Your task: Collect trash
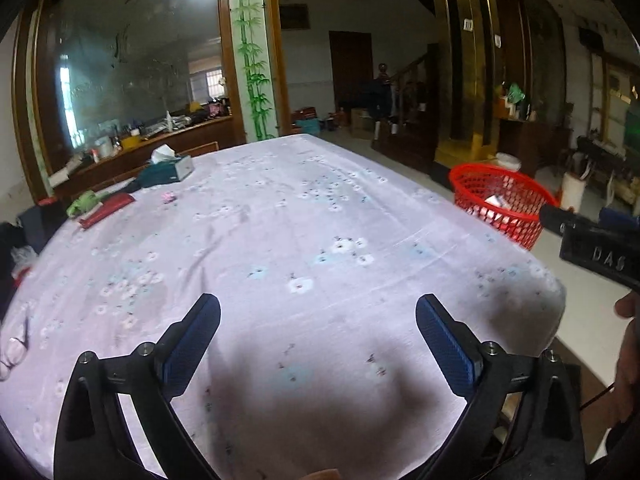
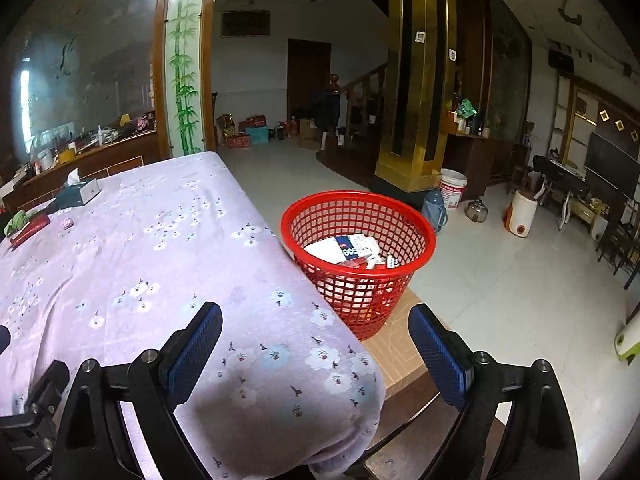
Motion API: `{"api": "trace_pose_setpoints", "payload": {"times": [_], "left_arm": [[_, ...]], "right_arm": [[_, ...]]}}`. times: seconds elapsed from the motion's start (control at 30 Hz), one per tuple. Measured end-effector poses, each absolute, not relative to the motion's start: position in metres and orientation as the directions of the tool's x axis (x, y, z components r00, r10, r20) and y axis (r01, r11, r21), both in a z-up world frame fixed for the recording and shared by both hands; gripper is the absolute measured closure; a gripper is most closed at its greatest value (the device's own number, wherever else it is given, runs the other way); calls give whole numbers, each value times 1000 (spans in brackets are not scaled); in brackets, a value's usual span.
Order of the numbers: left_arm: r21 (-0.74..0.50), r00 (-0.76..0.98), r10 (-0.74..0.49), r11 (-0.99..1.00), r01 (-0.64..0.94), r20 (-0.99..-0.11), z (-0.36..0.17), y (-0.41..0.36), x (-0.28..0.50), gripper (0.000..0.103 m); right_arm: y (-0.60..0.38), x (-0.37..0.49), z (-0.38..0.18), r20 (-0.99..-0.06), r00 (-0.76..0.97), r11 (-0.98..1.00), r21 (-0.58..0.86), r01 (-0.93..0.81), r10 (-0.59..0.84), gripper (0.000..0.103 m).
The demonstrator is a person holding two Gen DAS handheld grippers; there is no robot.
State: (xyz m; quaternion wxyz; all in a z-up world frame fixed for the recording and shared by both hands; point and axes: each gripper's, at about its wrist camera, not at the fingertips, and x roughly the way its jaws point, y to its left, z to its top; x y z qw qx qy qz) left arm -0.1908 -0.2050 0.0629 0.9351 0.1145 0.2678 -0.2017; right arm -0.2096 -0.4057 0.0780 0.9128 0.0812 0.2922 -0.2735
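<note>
1. One red basket [image 2: 358, 236] stands on a low brown board beside the right edge of the surface [image 2: 168, 240], which is covered by a lilac flowered cloth. The basket's wall touches or nearly touches the cloth's hanging edge.
2. Trash in the basket: one white-and-blue box [image 2: 344, 250] lying flat, plus several smaller white and red pieces beside it. The exact count cannot be made out through the mesh, perhaps four or five items in all.
3. At the far-left end of the surface: one teal tissue box [image 1: 170, 168] with a white tissue standing up, one flat red packet [image 1: 107, 210], one crumpled green item [image 1: 82, 203] touching the packet, and one small pink scrap [image 1: 168, 197] lying apart from them.
4. One pair of eyeglasses [image 1: 14, 350] lies at the near-left edge of the surface, partly cut off by the frame.
5. Left claw [image 1: 318, 344]: jaws wide apart, empty, held level above the near middle of the cloth, its shadow falling just below.
6. Right claw [image 2: 316, 354]: jaws wide apart, empty, held over the near-right corner of the surface, one finger above the cloth, the other above the brown board.
7. In the left wrist view, the right claw's black body shows at the far right, with part of a hand [image 1: 628, 344] below it.
</note>
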Motion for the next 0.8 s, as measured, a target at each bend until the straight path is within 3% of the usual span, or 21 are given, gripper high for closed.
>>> {"api": "trace_pose_setpoints", "payload": {"times": [0.5,0.8], "left_arm": [[139,792,-300,892,431,-531,63,-206,-192,5],[97,767,-295,903,419,-570,56,-197,-184,5]], "right_arm": [[-401,-202,73,-592,680,851,-16,526,-432,7],[-398,-202,72,-587,688,854,-11,520,-426,7]]}}
